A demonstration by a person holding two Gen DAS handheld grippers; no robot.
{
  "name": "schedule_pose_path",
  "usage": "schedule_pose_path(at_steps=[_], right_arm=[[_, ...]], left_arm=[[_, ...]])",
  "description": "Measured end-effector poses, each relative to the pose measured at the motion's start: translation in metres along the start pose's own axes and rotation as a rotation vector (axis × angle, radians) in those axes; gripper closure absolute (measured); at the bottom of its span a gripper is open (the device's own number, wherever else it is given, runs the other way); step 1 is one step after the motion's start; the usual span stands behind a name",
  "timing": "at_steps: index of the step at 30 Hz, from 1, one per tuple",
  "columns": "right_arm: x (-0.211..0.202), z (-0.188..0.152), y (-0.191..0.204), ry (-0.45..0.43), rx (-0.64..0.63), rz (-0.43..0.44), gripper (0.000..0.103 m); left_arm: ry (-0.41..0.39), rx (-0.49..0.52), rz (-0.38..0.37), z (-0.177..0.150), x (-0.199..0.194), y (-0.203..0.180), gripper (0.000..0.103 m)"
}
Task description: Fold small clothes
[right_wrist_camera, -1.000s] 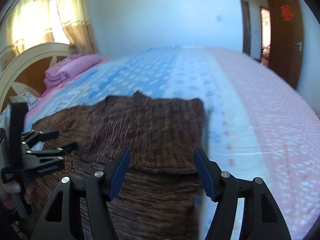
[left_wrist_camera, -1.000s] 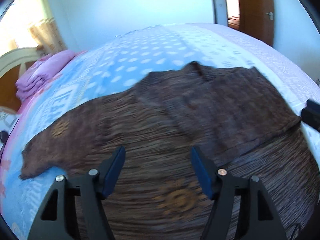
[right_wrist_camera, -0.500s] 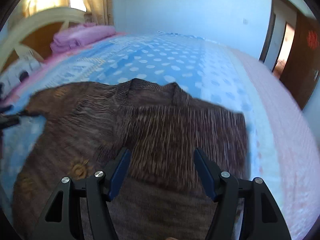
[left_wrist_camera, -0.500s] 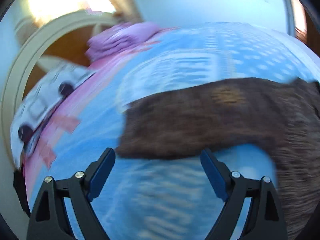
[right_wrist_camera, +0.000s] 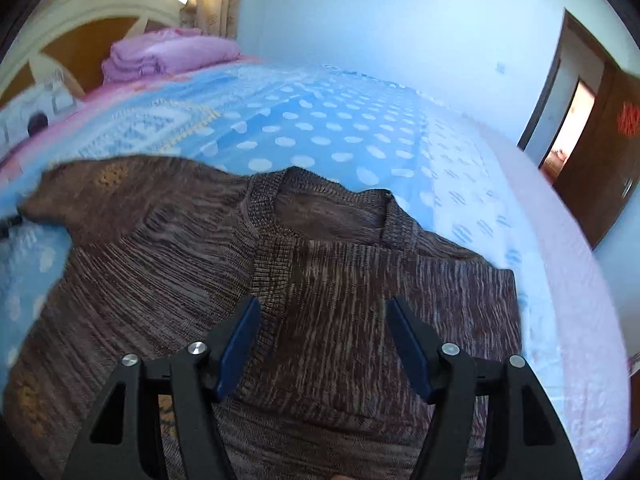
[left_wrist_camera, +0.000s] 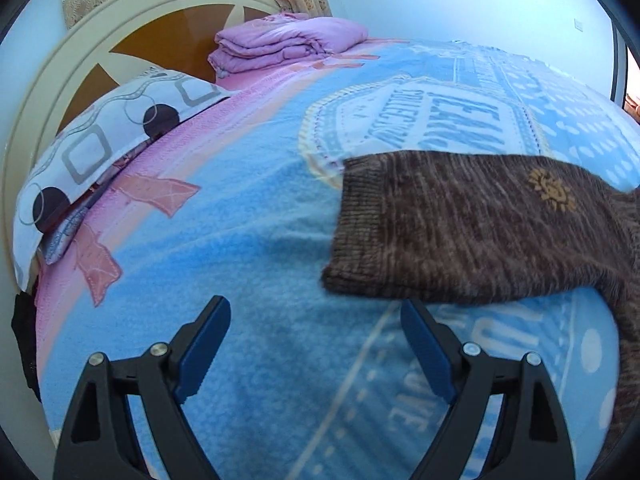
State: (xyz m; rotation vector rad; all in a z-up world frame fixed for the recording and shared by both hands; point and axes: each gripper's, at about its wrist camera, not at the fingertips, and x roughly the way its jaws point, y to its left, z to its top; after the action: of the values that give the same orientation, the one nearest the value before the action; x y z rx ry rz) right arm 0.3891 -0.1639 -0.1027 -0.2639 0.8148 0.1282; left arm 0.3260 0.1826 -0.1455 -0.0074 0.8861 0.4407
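Left wrist view: left claw (left_wrist_camera: 316, 316) gapes empty beside sweater (left_wrist_camera: 472, 236) cuff; right claw (right_wrist_camera: 322, 316) likewise over it.

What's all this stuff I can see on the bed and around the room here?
sweater: one, brown, flat on the bed, one sleeve stretched out
blanket: one, blue and pink, covering the bed
pillow: one, white with circles and squares, by the headboard
folded quilt: one, purple, at the head of the bed
headboard: one, cream and wood
door: one, dark wood, far right
left claw: black and blue, open, near the sleeve cuff
right claw: black and blue, open, above the sweater
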Motion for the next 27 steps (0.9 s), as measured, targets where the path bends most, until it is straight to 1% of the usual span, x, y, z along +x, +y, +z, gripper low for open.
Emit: schedule_pose_path(at_steps=[1,3,4,5,6,7,8,9,10,12,14,16,18,19,20,21,23,25,26,27], right_arm=[[0.009,-0.001,0.007,0.031,0.0,0.039,0.049],[0.027,-0.008,0.021,0.098,-0.011,0.222,0.052],[0.024,-0.013,0.033,0.058,-0.06,0.203,0.052],[0.018,-0.016,0.04,0.033,-0.097,0.177,0.052],[0.014,-0.017,0.041,0.028,-0.102,0.196,0.052],[0.005,-0.018,0.035,0.013,-0.063,0.267,0.052],[-0.002,-0.021,0.028,-0.002,-0.032,0.318,0.052],[-0.009,-0.024,0.023,-0.013,-0.01,0.349,0.052],[-0.015,-0.028,0.015,-0.018,-0.001,0.346,0.052],[-0.023,-0.037,0.005,-0.025,-0.013,0.29,0.052],[-0.028,-0.048,0.0,-0.029,-0.021,0.246,0.051],[-0.029,-0.057,-0.003,-0.03,-0.026,0.212,0.05],[-0.03,-0.065,-0.007,-0.014,-0.01,0.235,0.047],[-0.032,-0.07,-0.008,-0.006,-0.003,0.247,0.043],[-0.03,-0.073,-0.007,0.002,0.0,0.253,0.042],[-0.032,-0.077,-0.007,0.009,0.001,0.254,0.042],[-0.029,-0.076,-0.006,0.009,0.008,0.254,0.041],[-0.028,-0.077,-0.008,0.009,0.02,0.254,0.041],[-0.028,-0.078,-0.01,0.008,0.026,0.257,0.04],[-0.029,-0.079,-0.01,0.006,0.031,0.259,0.04]], left_arm=[[-0.008,-0.008,-0.024,0.002,-0.001,-0.002,0.013],[-0.007,-0.021,-0.06,0.004,0.0,-0.004,0.014],[0.003,-0.029,-0.075,0.006,0.002,-0.005,0.015],[0.009,-0.033,-0.088,0.006,0.004,-0.005,0.02],[0.015,-0.037,-0.105,0.006,0.005,-0.005,0.023],[0.025,-0.047,-0.122,0.006,0.008,-0.003,0.023],[0.03,-0.058,-0.13,0.007,0.009,-0.002,0.023],[0.035,-0.071,-0.142,0.007,0.01,0.0,0.023],[0.042,-0.092,-0.165,0.008,0.012,0.003,0.023],[0.05,-0.111,-0.185,0.009,0.016,0.004,0.024],[0.059,-0.13,-0.215,0.011,0.018,0.003,0.031],[0.056,-0.123,-0.218,0.012,0.019,-0.002,0.035],[0.05,-0.104,-0.224,0.013,0.019,-0.007,0.049],[0.047,-0.094,-0.227,0.014,0.019,-0.01,0.054],[0.045,-0.087,-0.234,0.016,0.019,-0.011,0.067],[0.045,-0.085,-0.239,0.017,0.019,-0.012,0.075],[0.054,-0.098,-0.243,0.02,0.018,-0.012,0.078],[0.072,-0.131,-0.243,0.022,0.017,-0.008,0.076],[0.089,-0.152,-0.242,0.023,0.018,-0.005,0.07],[0.099,-0.174,-0.243,0.023,0.018,-0.002,0.062]])
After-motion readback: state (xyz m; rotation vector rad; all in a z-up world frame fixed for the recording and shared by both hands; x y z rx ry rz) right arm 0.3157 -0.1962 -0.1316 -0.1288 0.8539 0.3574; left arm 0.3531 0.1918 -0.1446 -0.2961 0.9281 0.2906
